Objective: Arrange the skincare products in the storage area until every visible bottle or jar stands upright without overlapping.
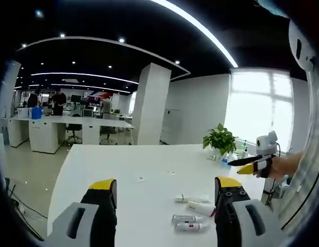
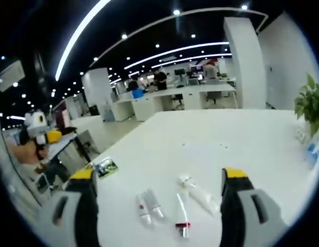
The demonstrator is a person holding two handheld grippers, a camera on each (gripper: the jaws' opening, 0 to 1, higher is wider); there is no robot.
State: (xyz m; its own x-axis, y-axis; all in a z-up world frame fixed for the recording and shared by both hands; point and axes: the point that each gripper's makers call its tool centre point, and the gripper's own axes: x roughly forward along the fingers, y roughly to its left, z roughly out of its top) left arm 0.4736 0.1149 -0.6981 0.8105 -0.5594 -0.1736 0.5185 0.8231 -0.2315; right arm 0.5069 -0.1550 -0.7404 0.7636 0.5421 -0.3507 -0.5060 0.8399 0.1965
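The left gripper (image 1: 164, 198) hangs above the white table (image 1: 123, 170) with its jaws wide apart and nothing between them. The right gripper (image 2: 158, 189) also hangs over the table with its jaws wide apart and empty. The little tubes (image 2: 198, 194) and small bottles (image 2: 149, 205) all lie flat on the table, close together near its front edge, and a green plant (image 1: 219, 138) stands at the far side of the table, well apart from them.
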